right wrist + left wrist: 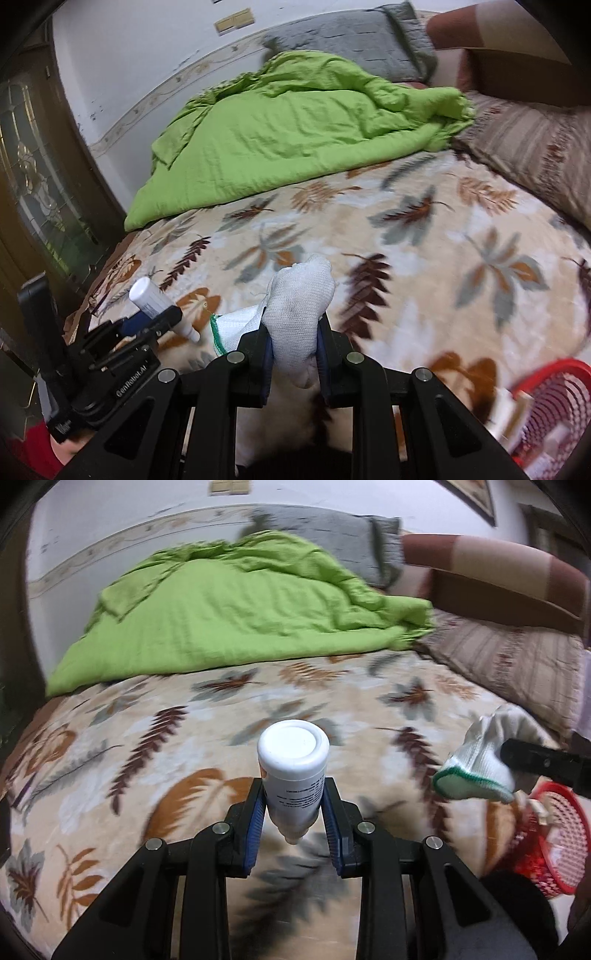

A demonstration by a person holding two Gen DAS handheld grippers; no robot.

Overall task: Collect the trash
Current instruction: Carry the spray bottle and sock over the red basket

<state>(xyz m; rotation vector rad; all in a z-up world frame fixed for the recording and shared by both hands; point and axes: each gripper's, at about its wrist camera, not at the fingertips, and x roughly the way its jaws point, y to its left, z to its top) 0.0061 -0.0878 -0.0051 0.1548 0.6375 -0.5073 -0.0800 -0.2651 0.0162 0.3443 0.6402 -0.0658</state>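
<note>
- The left gripper (294, 805) is clamped on a white plastic bottle (293, 764), its blue pads (255, 834) pressing both sides of the printed body.
- The bottle stands with its flat base pointing away from the camera and its narrow nozzle end hanging down between the fingers, clear of the bed.
- In the right wrist view the same bottle (155, 301) shows at the near left, tilted, gripped in the left gripper (159, 317).
- The right gripper (293, 343) has its jaws closed tight on a white knit glove (299, 299), which bulges up and out above the fingertips.
- The glove's cuff, edged in green, trails to the left of the jaws.
- In the left wrist view the glove (476, 760) hangs at the right from the black tip of the right gripper (524, 760).
- A red mesh basket (554, 834) sits at the near right edge of the bed, just beside and below the glove; some pale items lie in it, too blurred to name.
- Both grippers hover over a leaf-patterned blanket (184, 760) covering the bed.
- A crumpled green quilt (236, 613) lies at the far side, with a grey pillow (340, 535) behind it.
- A striped brown pillow (509, 661) rests at the far right.
- A dark wooden door with a glass panel (33, 166) stands at the left in the right wrist view.
</note>
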